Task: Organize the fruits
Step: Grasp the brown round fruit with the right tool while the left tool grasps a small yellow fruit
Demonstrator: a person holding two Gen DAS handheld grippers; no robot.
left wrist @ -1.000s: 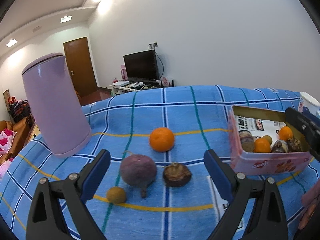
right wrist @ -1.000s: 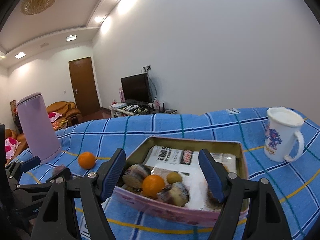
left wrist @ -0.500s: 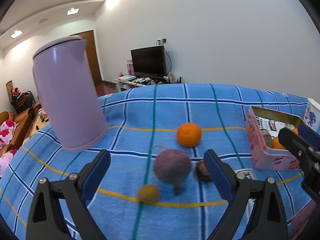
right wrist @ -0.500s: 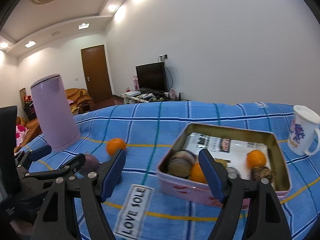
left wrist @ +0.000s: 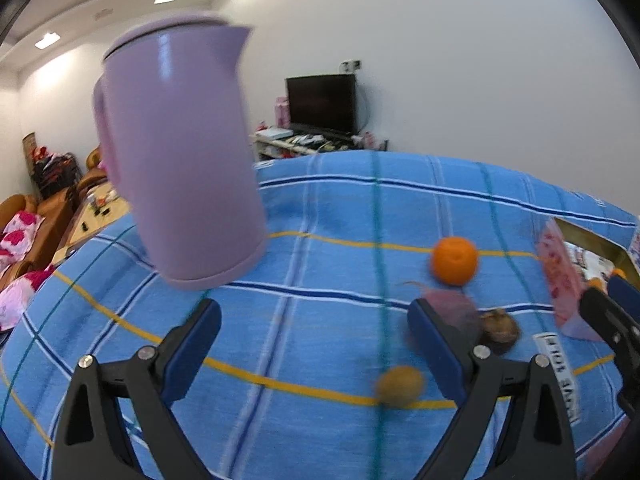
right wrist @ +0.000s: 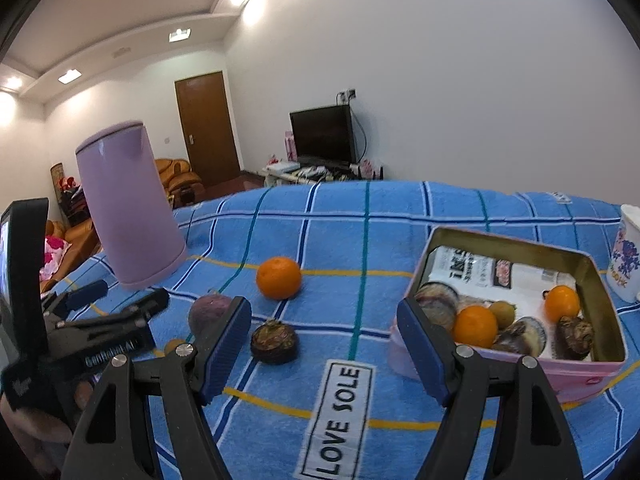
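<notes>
On the blue plaid cloth lie an orange (right wrist: 278,278), a purple round fruit (right wrist: 208,312), a dark mangosteen (right wrist: 274,341) and a small yellow-brown fruit (left wrist: 399,385). The orange (left wrist: 454,260) also shows in the left wrist view. A pink tin (right wrist: 588,376) at the right holds several fruits on printed paper. My left gripper (left wrist: 314,354) is open and empty, over bare cloth left of the fruits. My right gripper (right wrist: 324,346) is open and empty, between the mangosteen and the tin.
A tall lilac kettle (left wrist: 180,160) stands on the cloth at the left. A white mug (right wrist: 628,258) stands right of the tin. A "LOVE SOLE" label (right wrist: 340,408) is on the cloth. Sofas, a door and a TV are beyond the table.
Both grippers have swung left. The left view now has the kettle large and the fruits off to its right. The right view has left the tin and now faces the loose fruits.
</notes>
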